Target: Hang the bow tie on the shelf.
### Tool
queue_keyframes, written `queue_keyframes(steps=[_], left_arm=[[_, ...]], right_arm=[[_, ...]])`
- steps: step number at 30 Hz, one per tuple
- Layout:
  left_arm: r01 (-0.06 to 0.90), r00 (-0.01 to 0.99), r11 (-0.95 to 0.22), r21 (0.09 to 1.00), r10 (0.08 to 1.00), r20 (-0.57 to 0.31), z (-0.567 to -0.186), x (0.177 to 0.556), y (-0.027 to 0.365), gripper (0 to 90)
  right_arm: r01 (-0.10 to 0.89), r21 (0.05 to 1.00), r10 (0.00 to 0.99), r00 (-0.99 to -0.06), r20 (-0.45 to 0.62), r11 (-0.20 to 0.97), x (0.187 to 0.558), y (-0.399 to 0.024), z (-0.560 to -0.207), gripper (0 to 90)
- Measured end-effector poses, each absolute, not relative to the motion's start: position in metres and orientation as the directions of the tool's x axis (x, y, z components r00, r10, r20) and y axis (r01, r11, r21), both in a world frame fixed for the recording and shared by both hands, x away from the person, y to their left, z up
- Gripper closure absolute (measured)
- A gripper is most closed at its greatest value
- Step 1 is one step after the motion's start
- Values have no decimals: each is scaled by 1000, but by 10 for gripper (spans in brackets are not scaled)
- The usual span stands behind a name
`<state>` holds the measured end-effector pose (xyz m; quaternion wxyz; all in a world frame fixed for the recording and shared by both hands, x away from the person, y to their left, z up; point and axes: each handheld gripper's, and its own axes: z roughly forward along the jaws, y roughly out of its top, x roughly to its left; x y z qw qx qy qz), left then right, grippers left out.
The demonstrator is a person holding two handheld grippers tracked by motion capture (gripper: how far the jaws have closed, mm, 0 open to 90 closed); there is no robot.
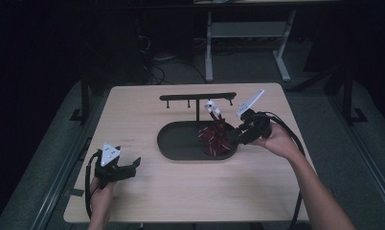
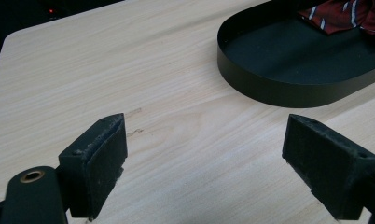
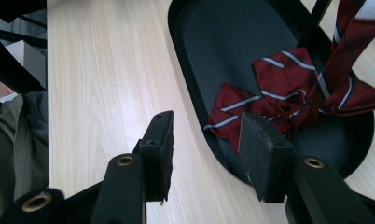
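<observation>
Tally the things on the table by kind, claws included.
Black tray with hanger stand: 1
Striped red bow tie: 1
White clip on the tie's strap: 1
Handheld claws, left claw and right claw: 2
Total: 5

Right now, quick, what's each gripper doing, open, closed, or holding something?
Left gripper: open, holding nothing, over the bare table.
Right gripper: open, nothing clamped, at the edge of the black tray beside the red striped tie.

High view: fixed above the desk's point(image 1: 133, 201) near edge, facing forward and down, far off. Left gripper view: low, close over the desk, looking toward the black tray point(image 2: 269, 88). Right gripper view: close above the tray's point(image 3: 185, 60) rim. All three share the tray and striped red cloth point(image 1: 215, 136).
</observation>
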<state>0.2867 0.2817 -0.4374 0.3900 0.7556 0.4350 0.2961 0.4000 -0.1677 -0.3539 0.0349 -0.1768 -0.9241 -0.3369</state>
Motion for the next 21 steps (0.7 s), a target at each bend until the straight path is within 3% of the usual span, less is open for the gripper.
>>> queue_keyframes(steps=[21], left_arm=[[428, 447, -320, 845, 888, 109, -437, 287, 281, 136]], right_arm=[[361, 617, 302, -931, 204, 699, 386, -177, -371, 525]])
